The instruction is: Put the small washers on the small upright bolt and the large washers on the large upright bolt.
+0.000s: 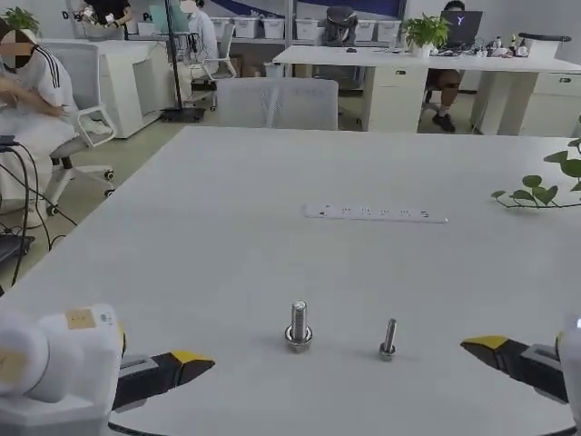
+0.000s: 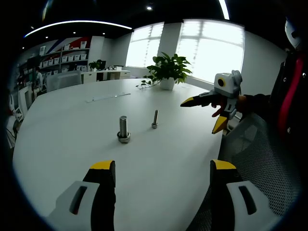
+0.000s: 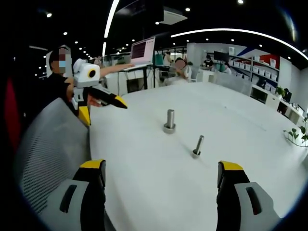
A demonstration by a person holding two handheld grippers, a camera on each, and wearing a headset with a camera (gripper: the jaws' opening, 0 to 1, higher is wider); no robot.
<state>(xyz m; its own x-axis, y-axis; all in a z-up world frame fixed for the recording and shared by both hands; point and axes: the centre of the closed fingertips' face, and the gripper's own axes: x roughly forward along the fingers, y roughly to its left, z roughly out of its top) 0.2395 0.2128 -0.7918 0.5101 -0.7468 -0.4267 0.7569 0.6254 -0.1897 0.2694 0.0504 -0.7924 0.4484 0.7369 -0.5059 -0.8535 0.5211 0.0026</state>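
Large bolt: big one (image 1: 299, 325) stands upright on the table (image 1: 227, 227), near the front edge, roughly between the two grippers.
Small bolt: skinny one (image 1: 388, 338) is also upright, just to the right of the big one in the head view. They're near each other but not touching.
Washers: honestly can't tell. The wide ring at the big bolt's foot could be its own head or a washer already sitting there, it's too small to call.
Left gripper: left gripper (image 2: 162, 169) has its jaws wide apart with nothing between them. It's hanging back at the near edge, well apart from both bolts.
Right gripper: right gripper (image 3: 162, 168) is the same deal, spread wide, empty and off to the right of the small bolt.
Further out: a white power strip (image 1: 374, 213) lies mid-table, with a leafy sprig (image 1: 543, 189) poking in from the right.
What could go wrong: both bolts look free-standing, so I'd guess a clipped jaw tip knocks one over, the thin one especially. With the bolts this close, dropping a washer on the wrong post seems easy too.
Hard to see: both grippers are cut off by the frame edges in the head view. The bolt threads and bases are blurry in both gripper views.
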